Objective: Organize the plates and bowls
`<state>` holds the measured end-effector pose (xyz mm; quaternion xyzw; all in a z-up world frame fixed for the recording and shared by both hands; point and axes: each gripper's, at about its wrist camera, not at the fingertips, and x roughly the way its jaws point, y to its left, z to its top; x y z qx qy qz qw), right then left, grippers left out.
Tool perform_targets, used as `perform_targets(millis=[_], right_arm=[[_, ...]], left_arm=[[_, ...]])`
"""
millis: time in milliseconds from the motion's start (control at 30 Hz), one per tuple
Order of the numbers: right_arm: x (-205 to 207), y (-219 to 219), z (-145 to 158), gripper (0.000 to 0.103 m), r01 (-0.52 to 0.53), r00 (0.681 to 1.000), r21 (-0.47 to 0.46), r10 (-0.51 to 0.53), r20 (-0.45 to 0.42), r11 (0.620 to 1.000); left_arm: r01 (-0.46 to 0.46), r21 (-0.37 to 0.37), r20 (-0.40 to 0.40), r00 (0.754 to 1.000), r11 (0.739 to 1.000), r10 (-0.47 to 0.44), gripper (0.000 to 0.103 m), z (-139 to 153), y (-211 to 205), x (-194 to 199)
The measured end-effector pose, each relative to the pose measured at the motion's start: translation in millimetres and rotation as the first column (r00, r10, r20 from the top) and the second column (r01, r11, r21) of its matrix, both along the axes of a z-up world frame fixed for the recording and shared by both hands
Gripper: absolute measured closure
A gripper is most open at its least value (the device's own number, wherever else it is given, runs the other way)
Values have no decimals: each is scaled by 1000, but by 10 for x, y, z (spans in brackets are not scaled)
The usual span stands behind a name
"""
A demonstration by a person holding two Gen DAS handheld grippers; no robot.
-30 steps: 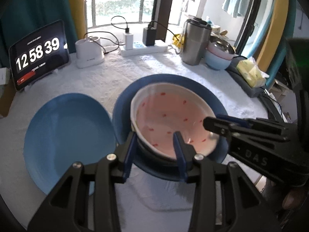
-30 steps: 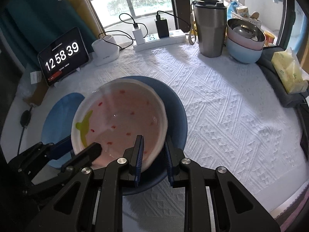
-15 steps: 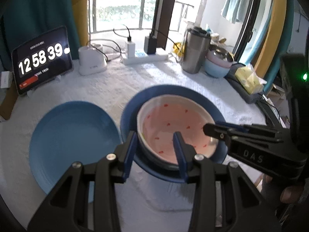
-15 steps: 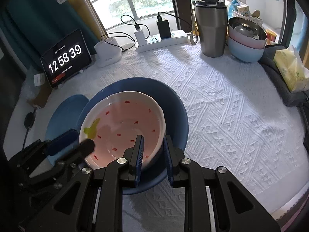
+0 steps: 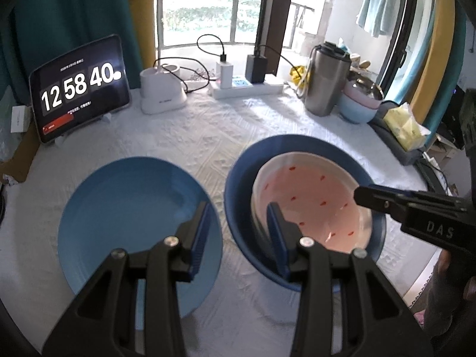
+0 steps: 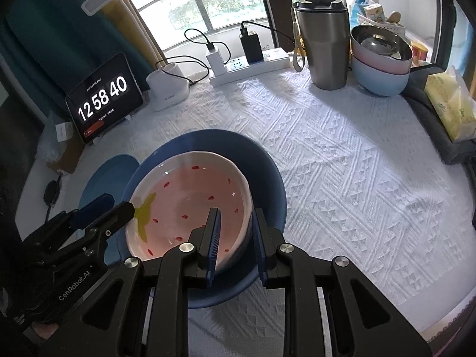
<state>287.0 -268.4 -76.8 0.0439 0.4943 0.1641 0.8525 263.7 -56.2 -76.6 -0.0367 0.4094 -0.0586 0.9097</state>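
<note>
A pink bowl (image 6: pixel 193 199) with red specks and a green leaf mark lies low and slightly tilted inside a dark blue bowl (image 6: pixel 267 172). My right gripper (image 6: pixel 235 235) is shut on the pink bowl's near right rim, one finger inside and one outside. It reaches in from the right (image 5: pixel 372 192) in the left wrist view. My left gripper (image 5: pixel 239 229) stands open astride the left rims of both bowls. Its right finger is inside the pink bowl (image 5: pixel 312 196) and its left finger hangs over a light blue plate (image 5: pixel 128 208). That plate lies flat just left of the dark blue bowl (image 5: pixel 238 184).
A white textured cloth (image 6: pixel 342 178) covers the round table. Along the back stand a tablet clock (image 6: pixel 104 98), a white lamp base (image 6: pixel 168 89), a power strip (image 6: pixel 250 62), a steel tumbler (image 6: pixel 324 41) and stacked pastel bowls (image 6: pixel 380 65). A tissue pack (image 6: pixel 449 104) lies at the right edge.
The pink bowl has come down from above the dark blue bowl into it. The left gripper has swung left, so the pink rim is no longer centred between its jaws.
</note>
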Motion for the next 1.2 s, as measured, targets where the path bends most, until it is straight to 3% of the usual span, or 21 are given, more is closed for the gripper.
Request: perform_targets(millis=[200, 300, 567, 967, 1067, 1200], right_arm=[[-9, -88, 110, 79, 6, 999, 19, -7, 31, 1000], [-16, -187, 161, 70, 13, 998, 26, -15, 57, 1000], [28, -412, 176, 61, 25, 995, 46, -30, 92, 999], [130, -422, -65, 61, -7, 999, 45, 5, 42, 999], [164, -379, -143, 61, -17, 1000, 24, 16, 9, 1000], [213, -318, -257, 60, -12, 999, -22, 11, -40, 1000]], left_arm=[[-26, -32, 21, 999, 999, 27, 62, 118, 157, -23], [-40, -32, 18, 999, 999, 41, 61, 118, 236, -20], [-19, -34, -29, 999, 999, 18, 61, -7, 225, 2], [18, 38, -91, 996, 999, -14, 60, -168, 58, 84], [27, 89, -84, 996, 996, -19, 60, -164, -5, 91], [30, 97, -92, 996, 995, -21, 60, -188, 0, 127]])
